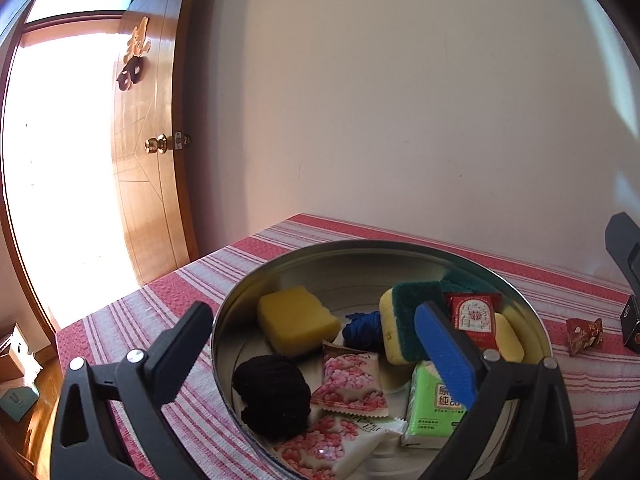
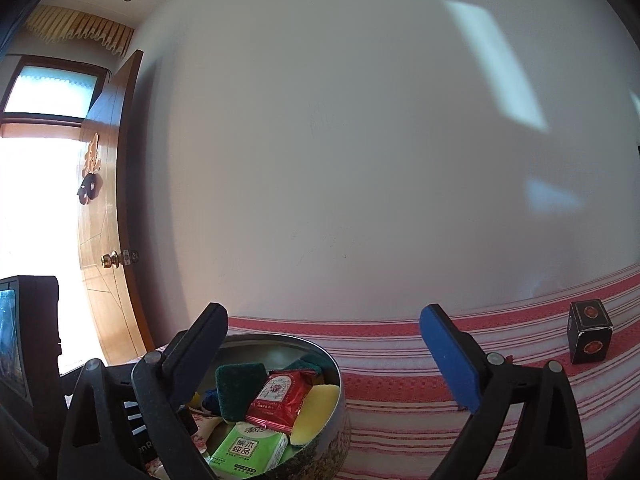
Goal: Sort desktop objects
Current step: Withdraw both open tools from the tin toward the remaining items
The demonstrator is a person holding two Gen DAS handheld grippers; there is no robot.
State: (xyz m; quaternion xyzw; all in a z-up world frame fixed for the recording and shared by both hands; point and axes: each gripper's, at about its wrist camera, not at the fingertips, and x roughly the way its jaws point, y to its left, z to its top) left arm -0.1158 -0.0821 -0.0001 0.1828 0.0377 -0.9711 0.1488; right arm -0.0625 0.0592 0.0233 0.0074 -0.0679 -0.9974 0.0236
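Note:
A round metal tin [image 1: 248, 296] sits on the red striped tablecloth. It holds a yellow sponge [image 1: 298, 318], a green-and-yellow scouring sponge [image 1: 404, 320], a red packet [image 1: 474, 318], a green tissue pack [image 1: 430, 404], pink floral packets [image 1: 350, 380], a black yarn ball [image 1: 274, 394] and a blue yarn ball [image 1: 362, 328]. My left gripper [image 1: 316, 344] is open and empty just above the tin. My right gripper [image 2: 324, 352] is open and empty, to the right of the tin [image 2: 336, 408]. A black box [image 2: 590, 330] and a red candy wrapper [image 1: 584, 336] lie on the cloth.
The table stands against a white wall [image 1: 400, 100]. A wooden door [image 1: 148, 152] is open at the left beside a bright doorway. The table's left edge drops to a wood floor with small boxes [image 1: 16, 376]. The other gripper's body [image 2: 24, 340] shows at left.

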